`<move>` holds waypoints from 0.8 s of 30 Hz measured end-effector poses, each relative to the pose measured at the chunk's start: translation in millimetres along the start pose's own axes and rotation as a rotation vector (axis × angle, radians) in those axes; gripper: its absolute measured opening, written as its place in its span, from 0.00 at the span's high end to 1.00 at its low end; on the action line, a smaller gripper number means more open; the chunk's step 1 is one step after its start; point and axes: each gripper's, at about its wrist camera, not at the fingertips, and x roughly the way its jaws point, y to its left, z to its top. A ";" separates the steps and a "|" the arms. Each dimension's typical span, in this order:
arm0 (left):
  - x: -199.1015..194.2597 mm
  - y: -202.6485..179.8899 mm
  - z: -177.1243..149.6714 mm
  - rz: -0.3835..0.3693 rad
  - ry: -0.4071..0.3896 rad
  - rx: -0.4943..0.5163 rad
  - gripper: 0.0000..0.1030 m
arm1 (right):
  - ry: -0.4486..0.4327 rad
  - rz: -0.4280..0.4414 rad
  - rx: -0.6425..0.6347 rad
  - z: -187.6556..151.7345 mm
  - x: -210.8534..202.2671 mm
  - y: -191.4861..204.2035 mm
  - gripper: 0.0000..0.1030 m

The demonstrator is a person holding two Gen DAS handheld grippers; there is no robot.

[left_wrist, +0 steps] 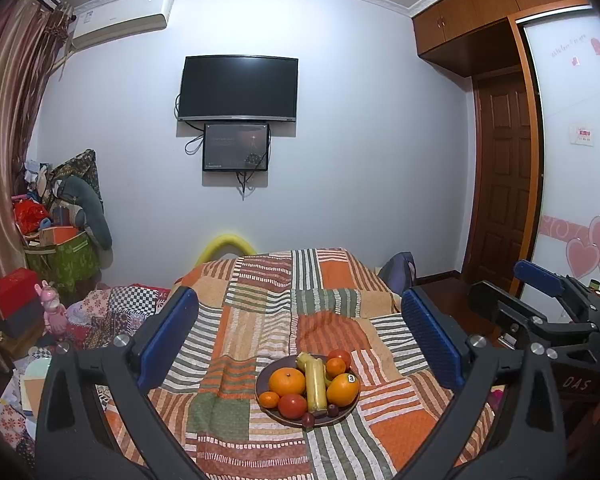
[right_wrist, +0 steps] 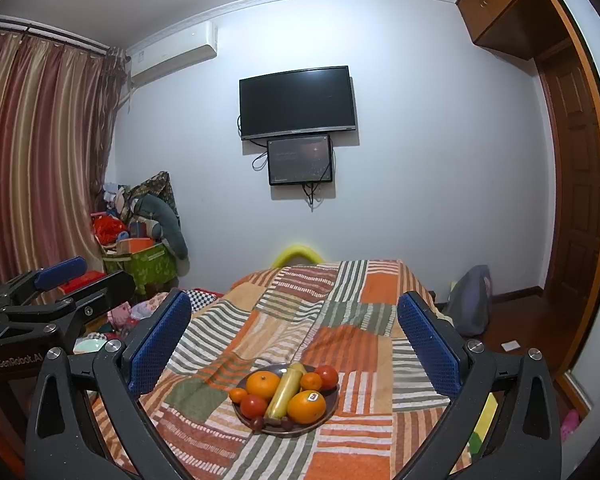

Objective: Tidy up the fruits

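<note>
- You hold both tools back from the plate [left_wrist: 350, 410], which sits on the patchwork bedspread [left_wrist: 260, 308] near its front edge, well short of either set of fingers.
- Your left gripper [left_wrist: 299, 334] stands spread wide with nothing between its blue pads [left_wrist: 168, 338]; your right gripper [right_wrist: 294, 340] is likewise released and empty, jaws as far apart as they go.
- The fruit is already gathered on the plate: a large orange [left_wrist: 287, 381], a stickered orange [left_wrist: 343, 390], a banana [left_wrist: 315, 388] laid down the middle, a tomato [left_wrist: 292, 405] at the front, smaller mandarins, and dark plums at the near rim (how many plums, you cannot quite tell).
- No fruit shows loose on the bedspread in either view, so I judge this as either the very start, before anything is lifted off, or the close, with the last piece placed; the frames do not settle which.
- If more sorting is due, the next move calls for bringing one tool forward and down over a single fruit, pads either side of it.
- The round oranges look likely to roll into their neighbours, so close gently.
</note>
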 end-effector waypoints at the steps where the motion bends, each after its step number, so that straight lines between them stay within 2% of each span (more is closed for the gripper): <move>1: -0.2 0.0 0.3 0.001 -0.001 0.000 0.00 | -0.001 0.000 0.001 0.2 -0.4 0.2 0.00; 14: -1.0 -2.7 1.8 0.008 -0.006 0.000 0.00 | -0.015 -0.006 0.018 1.6 -4.4 -4.2 0.00; 24: 0.1 -5.9 0.6 -0.017 0.007 0.009 0.00 | -0.018 -0.007 0.017 2.0 -5.3 -4.7 0.00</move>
